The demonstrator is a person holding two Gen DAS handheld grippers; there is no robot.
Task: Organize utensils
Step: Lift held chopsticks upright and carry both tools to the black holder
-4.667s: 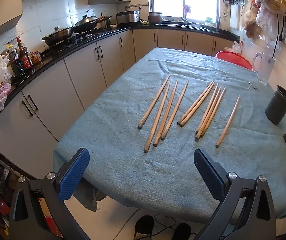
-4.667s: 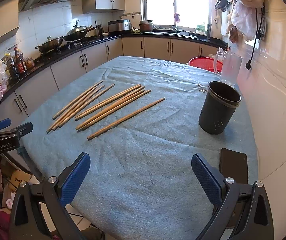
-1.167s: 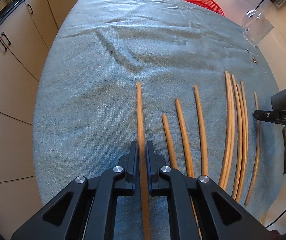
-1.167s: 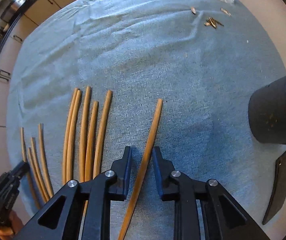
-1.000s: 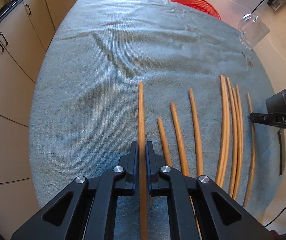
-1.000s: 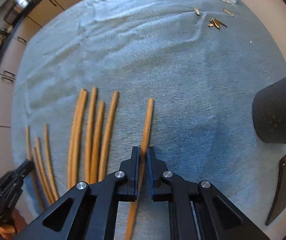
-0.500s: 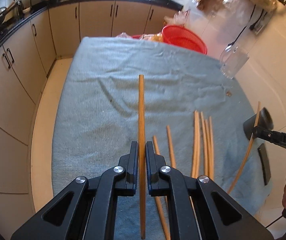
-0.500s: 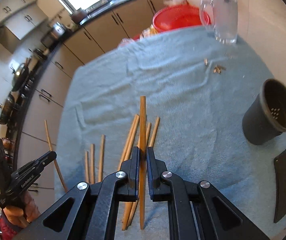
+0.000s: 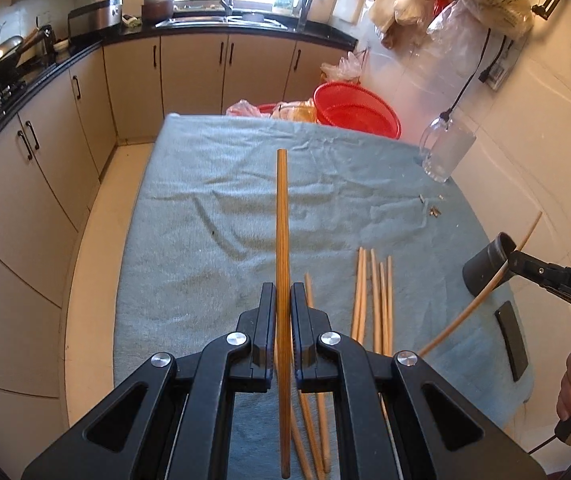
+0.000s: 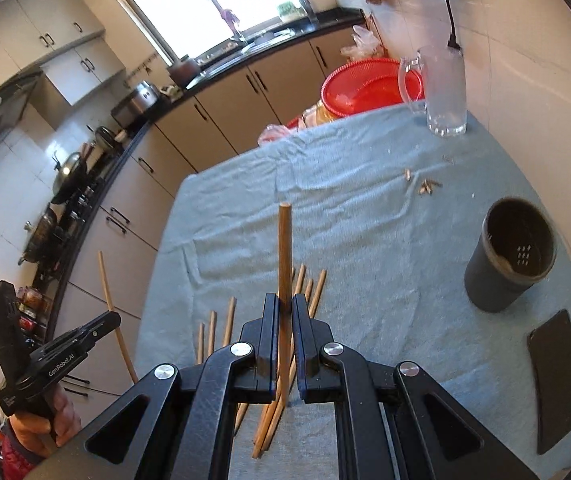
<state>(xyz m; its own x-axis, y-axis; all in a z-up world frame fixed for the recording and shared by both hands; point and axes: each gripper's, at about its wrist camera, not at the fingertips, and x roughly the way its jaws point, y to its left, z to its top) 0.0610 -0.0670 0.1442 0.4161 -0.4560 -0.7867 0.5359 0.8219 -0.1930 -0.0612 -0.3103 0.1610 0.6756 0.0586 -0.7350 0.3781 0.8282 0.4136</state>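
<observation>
Left gripper (image 9: 283, 316) pinched tight on one wooden chopstick (image 9: 282, 240), held clear above the table, its far end pointing toward the far edge of the cloth. Right gripper (image 10: 284, 322) likewise clamped on a second chopstick (image 10: 284, 256), also off the table. Each gripper shows in the other's view: the right one at the right edge of the left view, chopstick slanting across the dark cup; the left one low at the left of the right view, out beyond the table's left edge.

Loose chopsticks (image 9: 373, 296) remain flat on the blue-grey tablecloth (image 9: 213, 216), near side: a tight bundle right of centre, a few more under and just beside the left gripper's jaws.

Dark utensil cup (image 10: 511, 264) upright near the right edge, mouth open, holes visible in its bottom, well apart from the loose sticks. Flat black phone-like slab (image 10: 553, 384) lies just nearer than the cup. Small scraps (image 10: 425, 188) on the cloth beyond the cup. Clear jug (image 10: 443, 92) at the far right corner; red basket (image 10: 361, 88) behind the far edge.

Middle and far left of the cloth bare, only wrinkles. Floor strip and cabinet run (image 9: 29, 184) along the left side; tiled wall (image 9: 533, 168) close on the right.
</observation>
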